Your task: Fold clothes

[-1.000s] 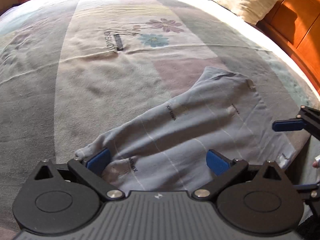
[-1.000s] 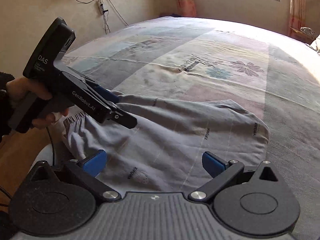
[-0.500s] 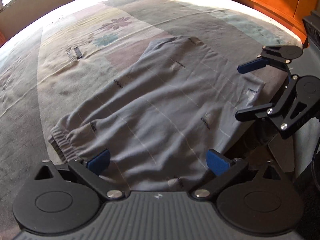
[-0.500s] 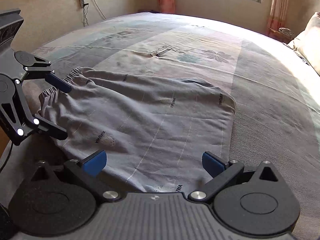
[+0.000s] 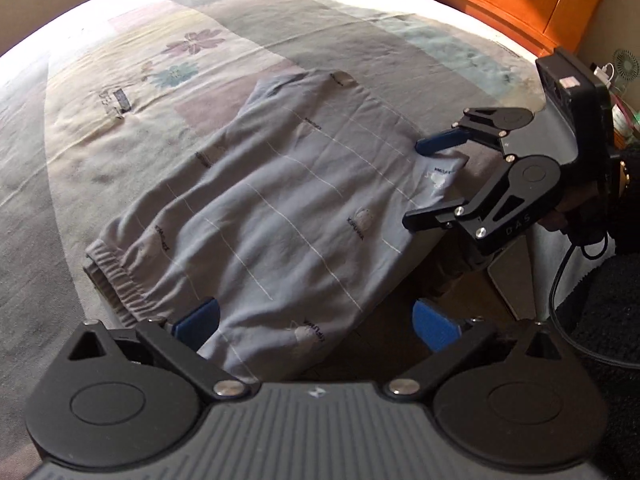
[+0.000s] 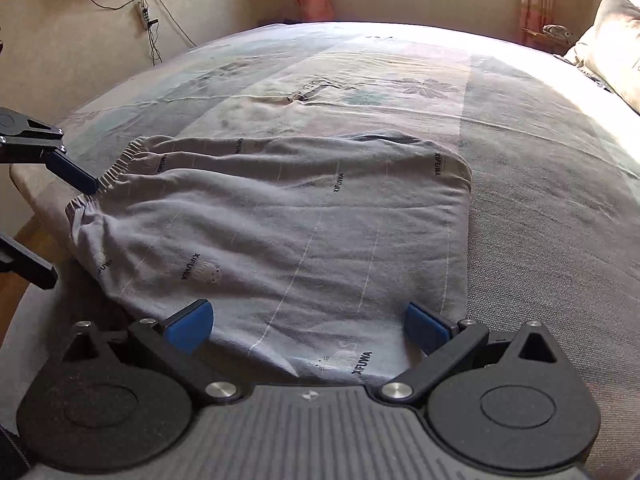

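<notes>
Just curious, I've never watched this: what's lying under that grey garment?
The grey garment lies on the patterned bedspread, which shows all around it. Its near edge hangs over the bed's side. Whatever is directly beneath the cloth is covered, so I cannot tell.

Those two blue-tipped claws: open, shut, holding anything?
Left gripper: open, astride the grey printed cotton garment's waistband end.
Right gripper: open, astride its other end.

Grey shorts (image 5: 280, 216): you see one pair, soft fabric with thin pale grid lines, small printed "XIFUWA" marks and little animal motifs. Gathered elastic waistband at lower left of the left wrist frame. Laid fairly flat, lightly creased, across frame centre, one edge hanging over the bed's side.
</notes>
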